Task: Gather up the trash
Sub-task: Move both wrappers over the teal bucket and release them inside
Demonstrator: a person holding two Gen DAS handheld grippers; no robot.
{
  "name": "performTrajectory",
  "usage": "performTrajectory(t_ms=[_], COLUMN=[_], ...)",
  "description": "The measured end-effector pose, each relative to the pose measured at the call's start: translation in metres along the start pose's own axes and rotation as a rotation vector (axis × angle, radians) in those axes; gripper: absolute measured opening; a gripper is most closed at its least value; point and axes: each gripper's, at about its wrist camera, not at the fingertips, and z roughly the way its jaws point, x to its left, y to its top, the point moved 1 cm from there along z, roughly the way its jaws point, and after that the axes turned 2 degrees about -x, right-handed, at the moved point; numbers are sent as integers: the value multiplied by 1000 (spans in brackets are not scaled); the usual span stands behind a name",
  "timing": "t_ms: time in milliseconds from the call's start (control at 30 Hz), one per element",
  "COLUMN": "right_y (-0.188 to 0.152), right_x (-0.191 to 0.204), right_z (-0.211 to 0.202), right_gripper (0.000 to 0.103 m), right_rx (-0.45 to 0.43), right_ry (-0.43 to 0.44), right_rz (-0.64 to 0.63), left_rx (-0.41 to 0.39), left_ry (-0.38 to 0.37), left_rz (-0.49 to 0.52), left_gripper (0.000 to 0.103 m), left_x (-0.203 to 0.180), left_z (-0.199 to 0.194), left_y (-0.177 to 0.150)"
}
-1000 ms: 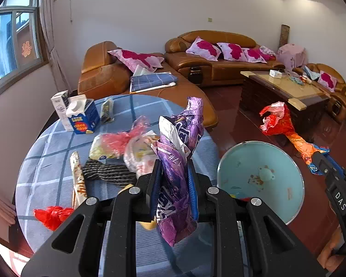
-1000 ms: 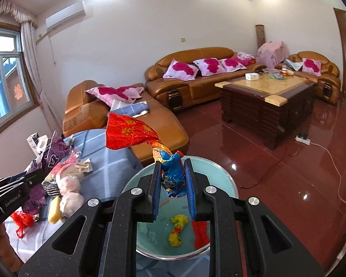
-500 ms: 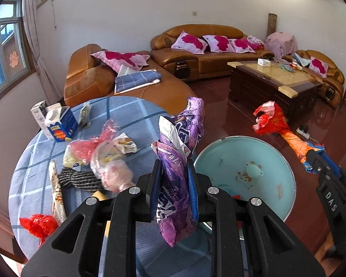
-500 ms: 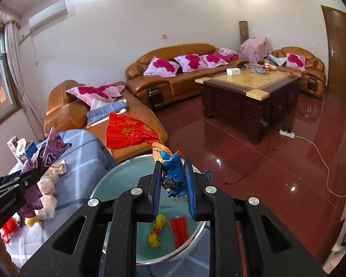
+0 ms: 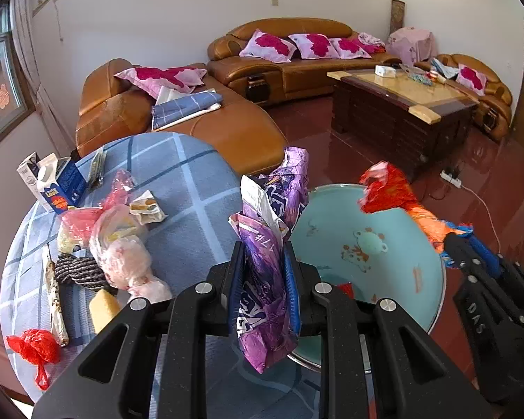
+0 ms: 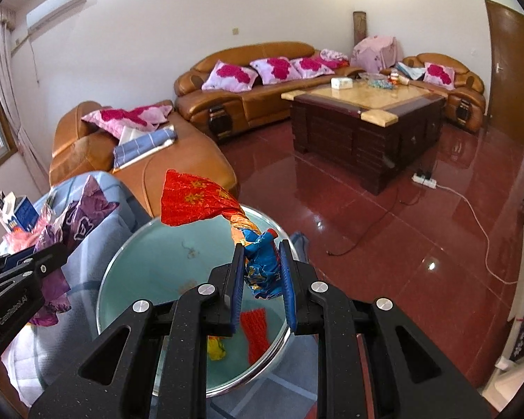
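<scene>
Above the teal basin (image 6: pixel 129 272), left jaws clenched on purple wrapper (image 5: pixel 265 265) — right jaws grasping red-and-blue wrapper (image 6: pixel 262 272)

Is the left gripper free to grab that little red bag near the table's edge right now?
Probably not yet. The left gripper is shut on a purple wrapper, so its jaws are full. The red bag lies uncovered on the table; dropping the wrapper first would free it.

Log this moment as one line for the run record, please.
left hand-held gripper: shut on purple wrapper | right hand-held gripper: shut on red-blue wrapper | both above teal basin | loose trash remains on table
</scene>
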Motion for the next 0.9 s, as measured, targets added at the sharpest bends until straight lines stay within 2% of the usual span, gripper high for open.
performTrajectory(t_ms=[267,567,733,800,900], right_y=[-7,2,6,7,7], right_x=[1,-13,-29,-35,-39], right_z=[14,1,-5,-7,-11], right_gripper=[28,28,28,30,32], right_rx=[46,-14,-34,-41,-51], right_ry=[37,-23,-66,-74,-74], right_rz=[9,58,122,148,162], left_rx=[21,30,19,2,-30], left_ry=[-1,-9,-33,-43,-56], left_rz=[4,21,41,50,51], left_gripper=[22,22,27,45,58], left_x=[-4,-16,-30,-34,-36], left_z=[10,15,16,13,6], left_y=[-4,-2,1,1,4])
